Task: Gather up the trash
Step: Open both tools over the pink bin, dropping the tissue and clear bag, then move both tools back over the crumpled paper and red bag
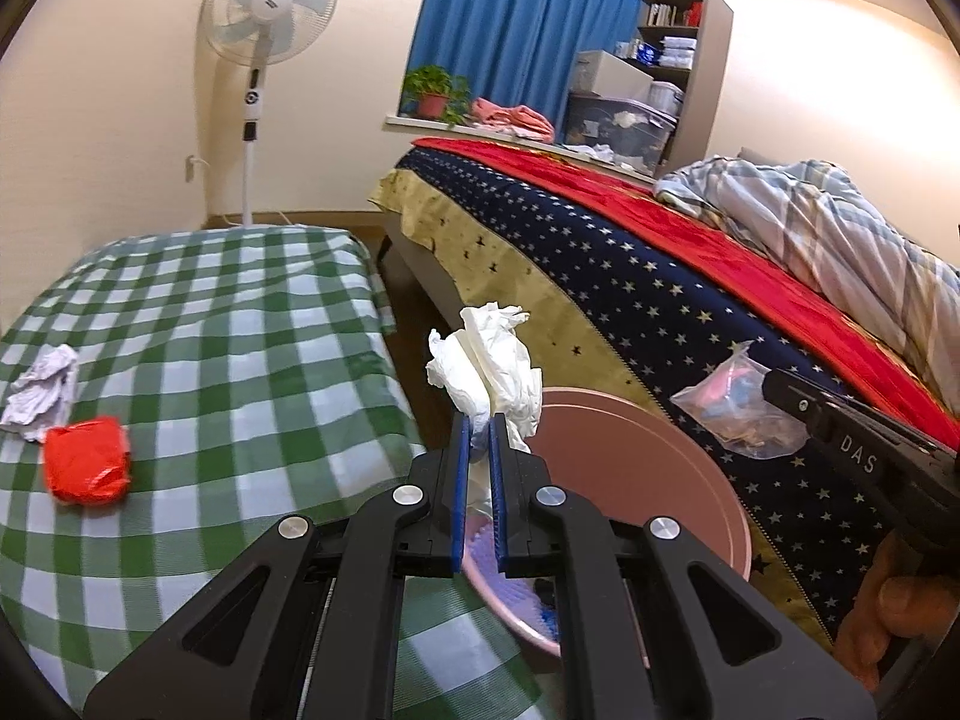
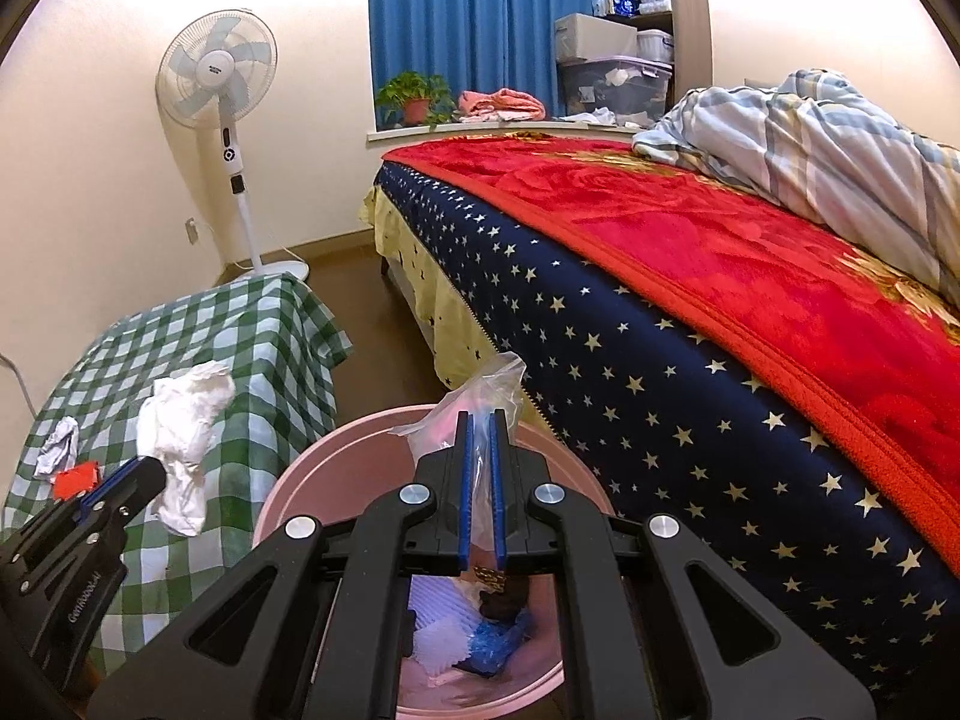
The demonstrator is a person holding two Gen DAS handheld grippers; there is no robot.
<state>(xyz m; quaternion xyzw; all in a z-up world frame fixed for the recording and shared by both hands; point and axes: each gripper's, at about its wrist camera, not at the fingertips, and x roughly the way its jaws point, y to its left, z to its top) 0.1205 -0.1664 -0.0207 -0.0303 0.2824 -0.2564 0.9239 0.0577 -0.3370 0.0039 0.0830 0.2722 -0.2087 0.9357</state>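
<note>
Both tools were pinching trash: my left tool (image 1: 480,420) held a tissue (image 1: 486,360), my right tool (image 2: 480,420) a plastic bag (image 2: 480,396), both above the pink bin (image 2: 336,450) beside the table (image 1: 210,330).

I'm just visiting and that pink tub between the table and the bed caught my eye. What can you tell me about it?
The pink bin is round, smooth and plastic-looking, standing upright and open-topped on the floor between the green-checked table and the star-patterned bed. Trash already lies in its bottom: something white, something blue, something dark. The right hand-held gripper holds a clear plastic bag above it; the left hand-held gripper holds a crumpled white tissue by its rim.
</note>
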